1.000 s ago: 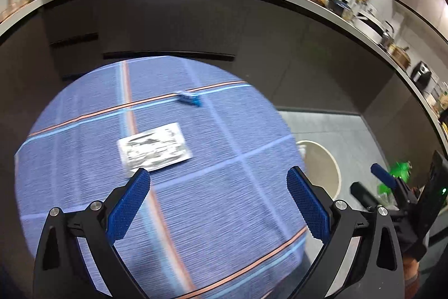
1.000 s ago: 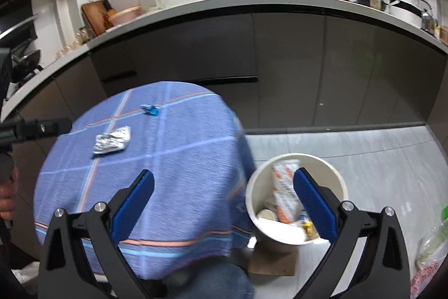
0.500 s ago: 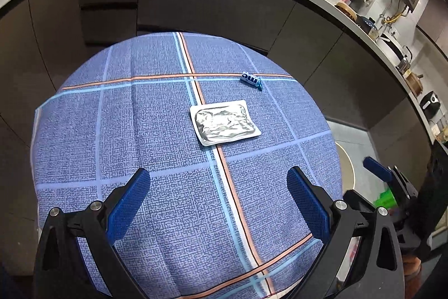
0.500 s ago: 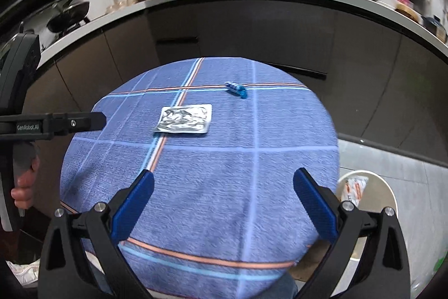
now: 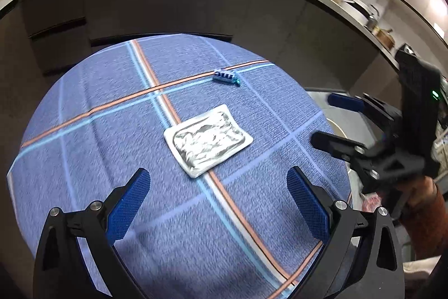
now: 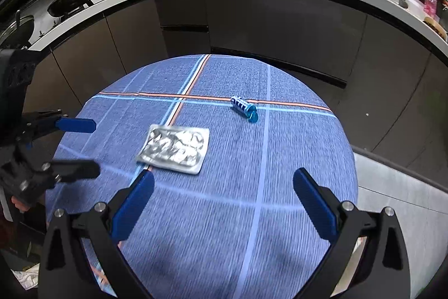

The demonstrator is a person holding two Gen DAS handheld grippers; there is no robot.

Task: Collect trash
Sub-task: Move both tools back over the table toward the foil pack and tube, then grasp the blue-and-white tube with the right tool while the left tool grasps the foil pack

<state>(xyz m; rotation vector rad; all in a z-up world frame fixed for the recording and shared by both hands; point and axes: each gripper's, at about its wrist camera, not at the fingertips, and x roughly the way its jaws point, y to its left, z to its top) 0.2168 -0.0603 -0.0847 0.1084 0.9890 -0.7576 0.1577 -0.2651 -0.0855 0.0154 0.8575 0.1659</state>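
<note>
Foil packet (image 5: 207, 140) on the desk (image 5: 84, 159) looks light, crinkly, flat; pinch an edge; both hand-held grippers, left (image 5: 218, 203) and right (image 6: 224, 203), gape empty.

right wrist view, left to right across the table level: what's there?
Left gripper at the table's left edge → silver foil packet → blue candy wrapper, both lying on the blue plaid tablecloth.
</note>
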